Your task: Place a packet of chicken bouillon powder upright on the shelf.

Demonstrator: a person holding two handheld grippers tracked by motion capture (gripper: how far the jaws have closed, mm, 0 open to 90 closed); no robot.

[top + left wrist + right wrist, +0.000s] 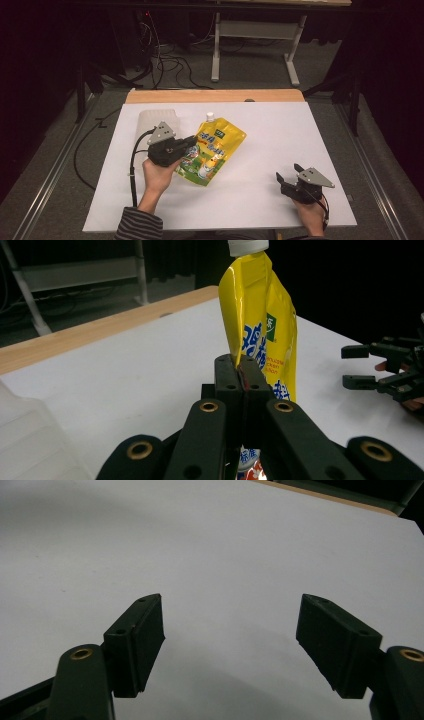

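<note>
Left tongs (243, 375) pinch the glossy yellow spouted pouch (215, 150); right tongs (230, 645) gape over matte white tabletop (280, 130).

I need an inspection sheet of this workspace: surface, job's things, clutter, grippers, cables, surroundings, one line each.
Surface: white sheet over a wooden table, no stains visible.
Job's things: yellow spouted pouch with white cap; translucent plastic container at the far left.
Clutter: nothing seen.
Grippers: left gripper shut on the pouch's edge; right gripper open above the bare sheet.
Cables: black gripper cable along the left hand; loose cables on the floor beyond the table.
Surroundings: grey carpet, dark room, white-framed table behind.
</note>
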